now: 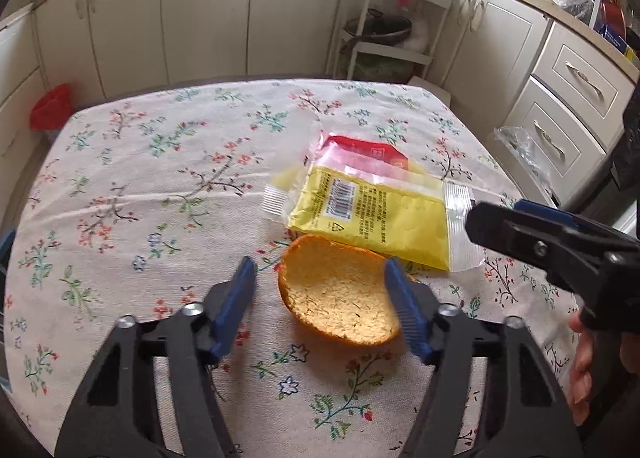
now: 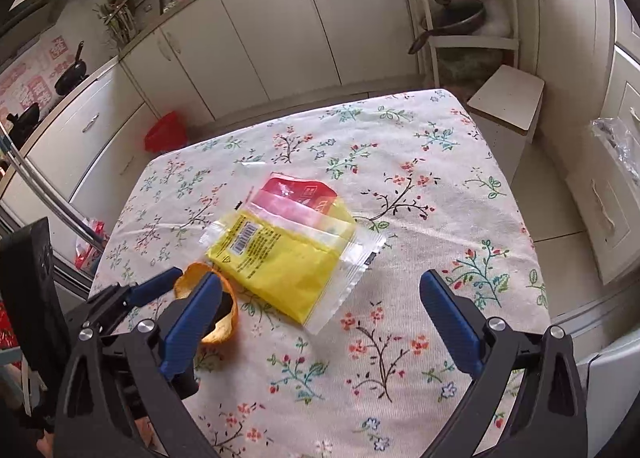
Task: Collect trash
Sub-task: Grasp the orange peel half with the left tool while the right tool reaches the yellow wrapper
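Left gripper (image 1: 320,298), low in its frame and tilted down, has its blue jaws parted around the curled orange peel (image 1: 340,294), one pad just beside its edge, not yet pinching; closing comes next, I'd judge. Right gripper (image 2: 320,322) hangs wide open, empty, over the floral-clothed surface (image 2: 440,185). Just beyond the peel, mid-frame, lies the flat yellow plastic wrapper (image 2: 288,262), overlapping a red-and-clear packet (image 2: 300,193).

Home kitchen: cabinets (image 2: 256,41), pans (image 2: 452,23).
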